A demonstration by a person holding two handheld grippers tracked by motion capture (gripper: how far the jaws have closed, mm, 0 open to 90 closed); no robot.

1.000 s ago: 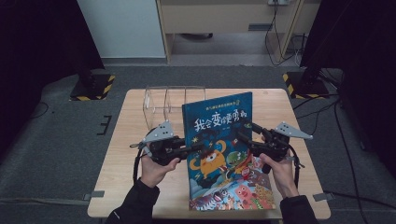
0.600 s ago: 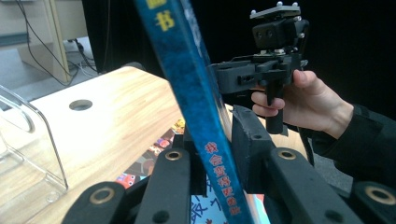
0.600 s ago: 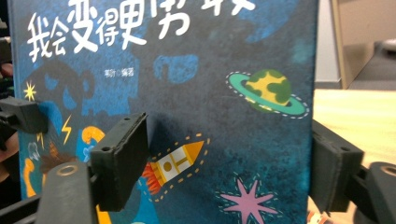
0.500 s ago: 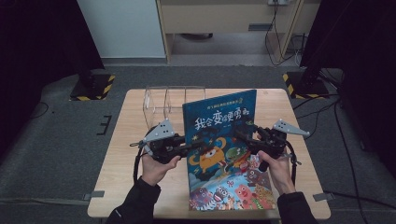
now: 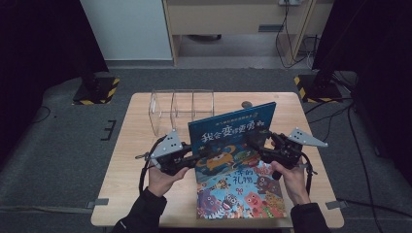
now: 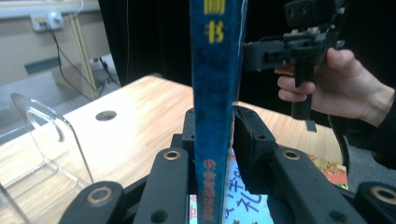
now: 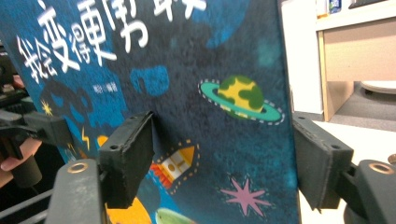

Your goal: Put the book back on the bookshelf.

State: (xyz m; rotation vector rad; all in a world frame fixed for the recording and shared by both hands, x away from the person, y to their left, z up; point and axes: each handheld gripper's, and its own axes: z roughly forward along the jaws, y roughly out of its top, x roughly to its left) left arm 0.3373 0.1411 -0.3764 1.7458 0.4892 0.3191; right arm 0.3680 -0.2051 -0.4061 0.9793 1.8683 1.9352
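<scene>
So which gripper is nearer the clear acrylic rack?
Left. The left gripper sits just in front of the clear acrylic rack, clamping the blue book; the right gripper is beyond the book.

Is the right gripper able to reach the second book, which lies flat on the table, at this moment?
Probably not yet. The right gripper is busy at the raised blue book, whose cover stands between its open jaws, while the left gripper clamps the spine. The flat book lies uncovered just below.
</scene>
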